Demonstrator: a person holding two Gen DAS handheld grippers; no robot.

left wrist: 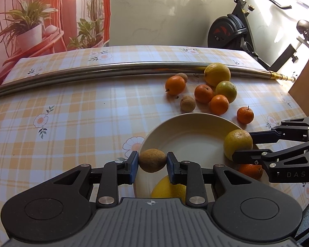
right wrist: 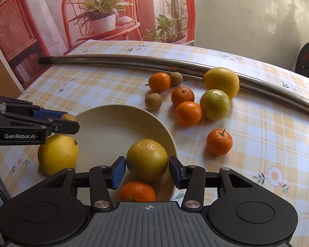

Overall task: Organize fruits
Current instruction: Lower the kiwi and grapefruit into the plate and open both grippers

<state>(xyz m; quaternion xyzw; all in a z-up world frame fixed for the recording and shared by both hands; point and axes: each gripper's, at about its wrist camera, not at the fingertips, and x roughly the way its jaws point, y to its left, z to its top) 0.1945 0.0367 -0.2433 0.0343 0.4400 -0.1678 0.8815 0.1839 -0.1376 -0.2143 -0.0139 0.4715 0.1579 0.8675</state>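
left gripper (left wrist: pixel 152 160) has its blue pads clamped tight on a small round brown fruit (left wrist: pixel 152 160), held over the near left rim of the round cream plate (left wrist: pixel 195 142). right gripper (right wrist: pixel 147 169) sits either side of a yellow-green citrus (right wrist: pixel 147 159) at the plate's near right edge; pads look right against it but can't tell if they're actually squeezing. a big yellow lemon (right wrist: pixel 57 154) and a small orange mandarin (right wrist: pixel 137 191) are on the plate too. rest of the fruit is loose on the checked tablecloth (left wrist: pixel 72 113) further back, near a long steel rod (left wrist: pixel 113 69).
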